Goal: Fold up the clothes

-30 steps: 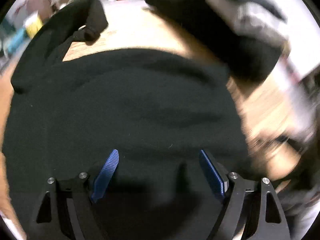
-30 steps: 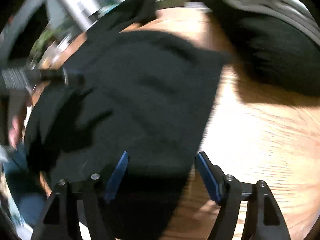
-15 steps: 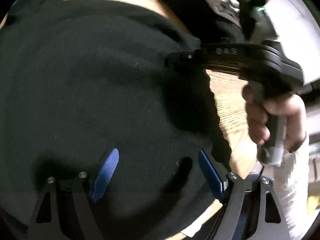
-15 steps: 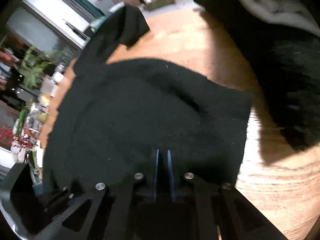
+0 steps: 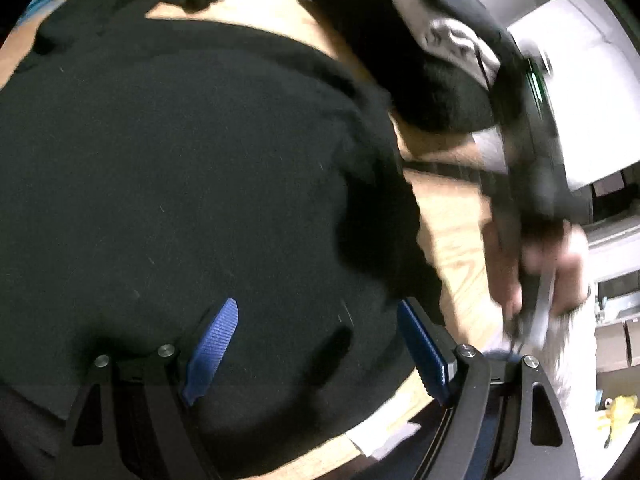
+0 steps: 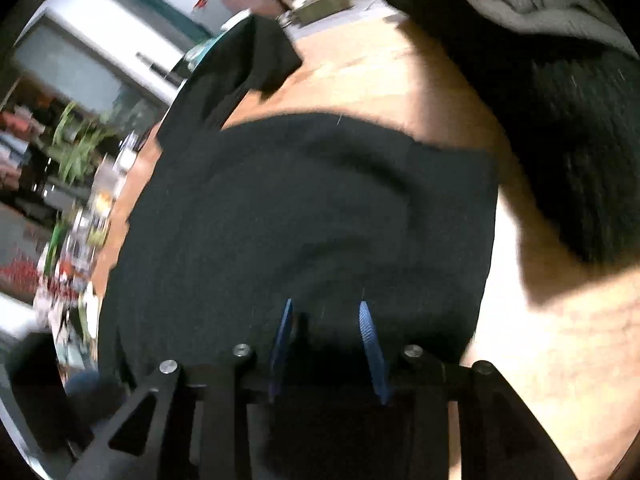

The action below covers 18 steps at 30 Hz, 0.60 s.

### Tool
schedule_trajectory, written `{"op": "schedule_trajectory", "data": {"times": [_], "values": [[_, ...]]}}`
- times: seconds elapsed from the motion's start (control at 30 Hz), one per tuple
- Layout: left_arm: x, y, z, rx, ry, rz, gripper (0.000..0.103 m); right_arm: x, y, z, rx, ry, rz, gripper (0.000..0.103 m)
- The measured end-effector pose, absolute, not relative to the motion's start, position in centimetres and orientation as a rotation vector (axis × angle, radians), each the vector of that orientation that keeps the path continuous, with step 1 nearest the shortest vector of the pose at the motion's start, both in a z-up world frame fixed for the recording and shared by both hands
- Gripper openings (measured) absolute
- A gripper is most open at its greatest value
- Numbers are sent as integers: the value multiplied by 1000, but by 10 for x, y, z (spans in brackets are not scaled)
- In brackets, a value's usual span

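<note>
Hovering over black garment (image 5: 180, 180): left gripper (image 5: 316, 344) fingers wide apart, right gripper (image 6: 326, 344) fingers part-open, both empty.

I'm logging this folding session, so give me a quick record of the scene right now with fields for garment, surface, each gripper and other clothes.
garment: black garment spread flat on the table
surface: wooden table
left gripper: open, blue fingers above the garment
right gripper: partly open, at the garment's near edge; grasp cannot be told
other clothes: dark and grey pile at the far right

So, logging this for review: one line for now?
black garment flat on table | left gripper open above | right gripper partly open
</note>
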<state>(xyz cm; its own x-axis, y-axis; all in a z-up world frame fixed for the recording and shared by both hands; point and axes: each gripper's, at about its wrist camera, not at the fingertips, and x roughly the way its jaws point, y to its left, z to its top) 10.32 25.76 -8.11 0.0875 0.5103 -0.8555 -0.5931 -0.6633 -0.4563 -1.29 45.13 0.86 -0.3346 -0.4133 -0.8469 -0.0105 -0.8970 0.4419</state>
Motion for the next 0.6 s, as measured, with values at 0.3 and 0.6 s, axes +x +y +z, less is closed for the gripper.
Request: {"op": "schedule_trajectory", "data": {"times": [0.3, 0.6], "values": [[67, 218, -77, -1607, -88, 1771, 82, 75, 475, 13, 1631, -492, -2383, 50], [49, 151, -78, -1669, -49, 1918, 82, 98, 454, -7, 1683, -442, -2263, 73]]}}
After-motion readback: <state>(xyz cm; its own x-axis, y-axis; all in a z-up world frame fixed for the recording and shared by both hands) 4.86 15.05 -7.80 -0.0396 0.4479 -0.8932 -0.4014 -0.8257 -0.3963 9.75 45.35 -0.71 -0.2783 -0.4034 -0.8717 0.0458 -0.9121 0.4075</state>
